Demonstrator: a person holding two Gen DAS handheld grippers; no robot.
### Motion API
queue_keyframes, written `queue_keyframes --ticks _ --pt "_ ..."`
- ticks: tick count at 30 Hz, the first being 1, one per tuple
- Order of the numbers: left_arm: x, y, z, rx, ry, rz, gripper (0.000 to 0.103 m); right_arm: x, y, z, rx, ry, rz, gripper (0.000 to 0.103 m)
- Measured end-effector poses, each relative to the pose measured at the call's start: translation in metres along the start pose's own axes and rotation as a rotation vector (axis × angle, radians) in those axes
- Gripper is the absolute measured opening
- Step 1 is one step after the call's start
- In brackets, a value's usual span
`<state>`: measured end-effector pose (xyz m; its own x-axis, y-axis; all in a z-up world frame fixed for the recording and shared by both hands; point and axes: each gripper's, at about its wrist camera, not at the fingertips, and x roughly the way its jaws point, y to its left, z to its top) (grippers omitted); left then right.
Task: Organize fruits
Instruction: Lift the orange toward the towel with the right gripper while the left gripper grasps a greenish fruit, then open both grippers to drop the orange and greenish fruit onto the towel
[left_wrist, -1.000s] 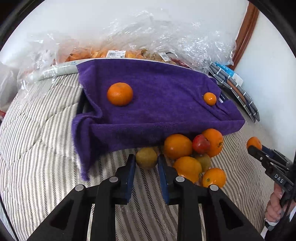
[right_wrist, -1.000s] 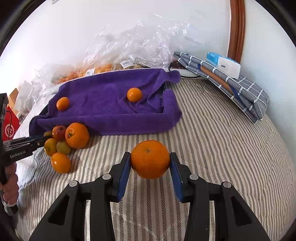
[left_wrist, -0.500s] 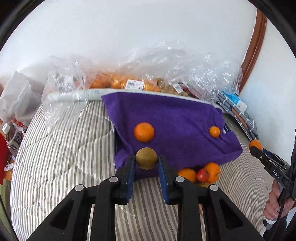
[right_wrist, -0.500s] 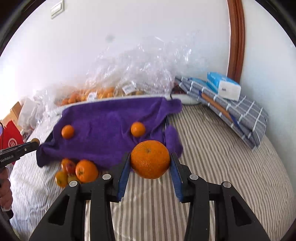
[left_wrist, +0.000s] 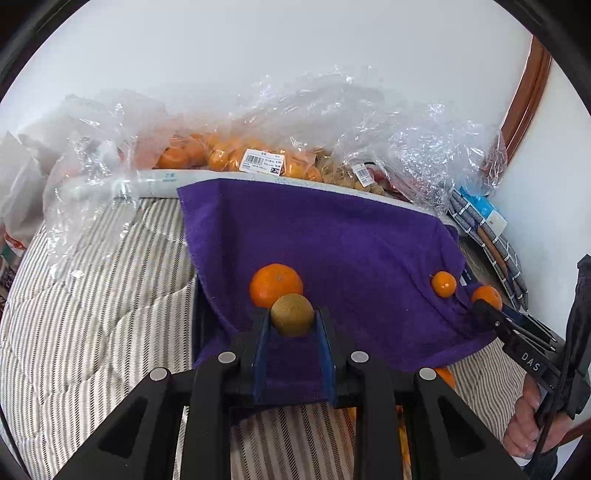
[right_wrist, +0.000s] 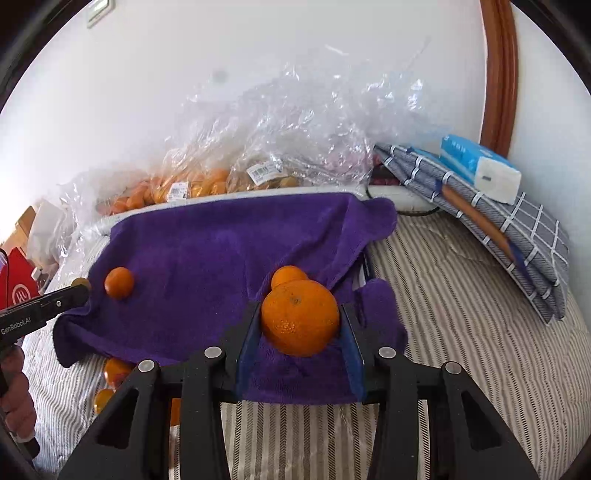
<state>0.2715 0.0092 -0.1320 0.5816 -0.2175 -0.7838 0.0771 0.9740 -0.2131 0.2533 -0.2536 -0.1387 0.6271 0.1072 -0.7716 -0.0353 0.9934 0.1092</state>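
Left wrist view: the left tool (left_wrist: 292, 325) points down over the purple towel (left_wrist: 332, 236), pinching a brown kiwi (left_wrist: 291, 314).

Right wrist view: the right tool (right_wrist: 300, 325) tilts down too, squeezing a big orange (right_wrist: 300, 316) above the towel's near edge.

The fruit left on the striped bed (left_wrist: 92, 332) was mostly hidden: in the right wrist view only slivers of orange fruit (right_wrist: 115, 371) showed below the hem of the purple towel (right_wrist: 207, 258), the rest behind the right gripper (right_wrist: 300, 325). In the left wrist view the brownish fruit (left_wrist: 292, 314) covered the lower part of the mandarin (left_wrist: 275, 282) behind it. The fruits inside the crumpled plastic bags (left_wrist: 314, 122) were too blurred by the film to tell apart, and their price labels (left_wrist: 261, 162) were too small to read.
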Motion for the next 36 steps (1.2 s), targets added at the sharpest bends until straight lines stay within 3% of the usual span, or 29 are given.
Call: queue_keyframes --ticks 11,24,29,36 --pt "0.012 0.001 -0.007 0.006 0.019 -0.013 0.024 0.020 -0.002 -0.007 -0.013 0.044 0.007 0.042" --pt "0.017 -0.001 -0.009 0.022 0.020 0.012 0.024 0.012 0.004 -0.010 -0.018 -0.002 0.026 0.042" --pt "0.017 -0.002 -0.010 0.025 0.014 0.005 0.024 0.003 0.002 -0.010 -0.003 -0.052 0.045 0.058" --pt "0.010 0.005 -0.008 -0.018 -0.015 -0.014 0.033 -0.005 0.002 -0.009 0.019 -0.085 0.053 0.061"
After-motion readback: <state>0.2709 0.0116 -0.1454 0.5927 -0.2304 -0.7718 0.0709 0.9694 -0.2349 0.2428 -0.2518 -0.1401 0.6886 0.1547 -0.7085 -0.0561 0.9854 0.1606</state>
